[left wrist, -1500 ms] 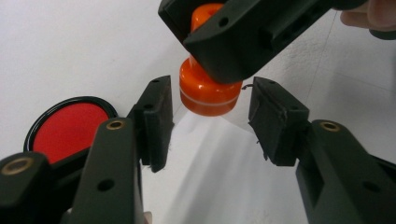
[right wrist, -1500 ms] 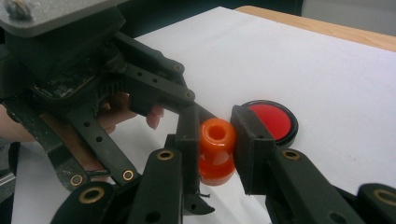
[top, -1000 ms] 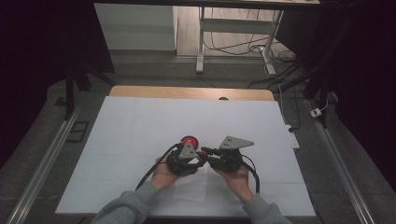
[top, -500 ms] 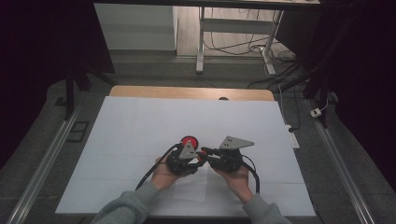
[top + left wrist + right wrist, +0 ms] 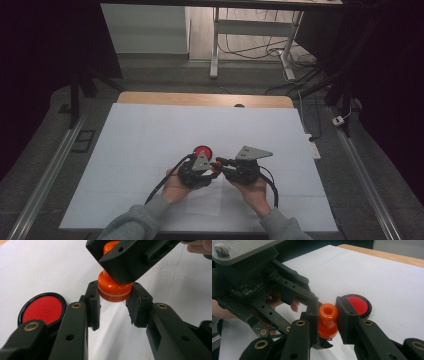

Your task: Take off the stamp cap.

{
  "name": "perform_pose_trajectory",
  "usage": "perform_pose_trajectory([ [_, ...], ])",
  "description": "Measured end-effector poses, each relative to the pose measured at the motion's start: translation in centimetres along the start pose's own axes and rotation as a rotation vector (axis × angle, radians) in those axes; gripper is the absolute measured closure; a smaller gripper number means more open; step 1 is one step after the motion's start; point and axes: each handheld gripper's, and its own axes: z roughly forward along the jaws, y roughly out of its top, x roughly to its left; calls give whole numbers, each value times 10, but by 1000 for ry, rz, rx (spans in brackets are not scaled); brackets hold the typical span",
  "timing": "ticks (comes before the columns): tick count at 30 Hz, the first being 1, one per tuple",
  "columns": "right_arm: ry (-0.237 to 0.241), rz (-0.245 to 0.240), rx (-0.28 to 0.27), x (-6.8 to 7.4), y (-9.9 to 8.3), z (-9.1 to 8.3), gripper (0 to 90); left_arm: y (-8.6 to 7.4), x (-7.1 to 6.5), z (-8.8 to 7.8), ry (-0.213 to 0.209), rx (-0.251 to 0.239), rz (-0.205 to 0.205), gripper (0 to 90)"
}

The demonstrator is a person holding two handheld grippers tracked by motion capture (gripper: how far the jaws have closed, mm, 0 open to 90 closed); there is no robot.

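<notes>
Centre of the high view: both tongs meet over the white desk [image 5: 150, 135]. Left tongs [image 5: 113, 301] have just been closing and now clamp the orange knob's [image 5: 113, 291] wide base; right tongs [image 5: 327, 315] clamp its narrow top. Knob largely hidden by jaws. Red pad [image 5: 41, 308] at lower left, partly covered.
</notes>
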Motion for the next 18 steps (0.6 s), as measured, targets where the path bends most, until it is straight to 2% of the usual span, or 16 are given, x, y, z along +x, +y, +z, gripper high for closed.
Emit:
perform_pose_trajectory([
  [9, -1, 0, -2, 0, -1, 1, 721, 0, -2, 0, 18, -4, 6, 645],
  [18, 5, 9, -11, -1, -1, 0, 721, 0, -1, -1, 8, -19, -1, 632],
])
